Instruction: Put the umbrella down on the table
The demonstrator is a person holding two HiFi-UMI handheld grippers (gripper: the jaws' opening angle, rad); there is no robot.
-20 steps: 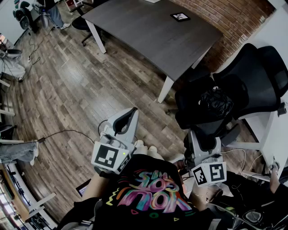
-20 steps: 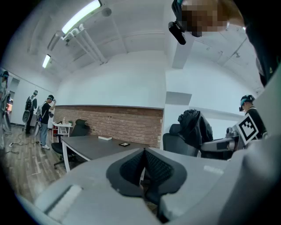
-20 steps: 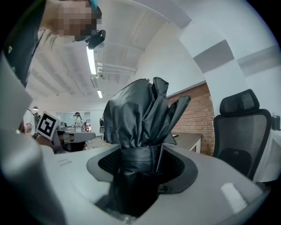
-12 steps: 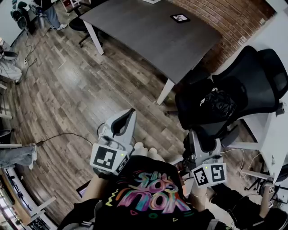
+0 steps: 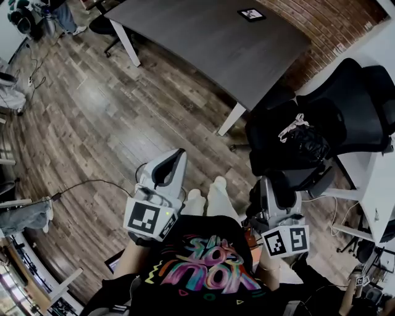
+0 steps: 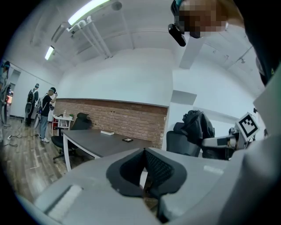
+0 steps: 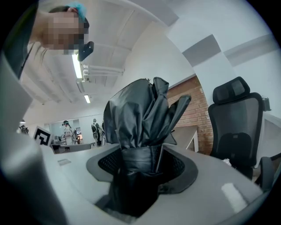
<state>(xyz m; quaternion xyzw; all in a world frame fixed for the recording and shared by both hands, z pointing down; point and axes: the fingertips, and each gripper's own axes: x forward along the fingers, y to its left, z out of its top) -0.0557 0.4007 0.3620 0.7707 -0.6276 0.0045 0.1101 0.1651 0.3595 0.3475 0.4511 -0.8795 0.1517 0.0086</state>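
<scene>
Since the earlier frame our pale-trousered legs (image 5: 208, 199) have stepped forward. Our right tool (image 7: 142, 163) still clamps the folded black umbrella (image 7: 139, 114), well short of the dark grey table (image 5: 210, 43) ahead. Our left tool (image 6: 144, 169) is closed and empty. A black mesh office chair (image 5: 345, 105) stands at the table's near corner.

No plain word or number reads clearly. The shirt (image 5: 203, 266) at the near edge bears colourful lettering, upside down in the head view; its larger line may read "YOU", the rest illegible. A black-and-white square marker (image 5: 148, 218) sits on the left gripper (image 5: 174, 159), another marker (image 5: 286, 241) on the right gripper (image 5: 273, 185), and a marker card (image 5: 251, 13) on the far table (image 5: 203, 37).
</scene>
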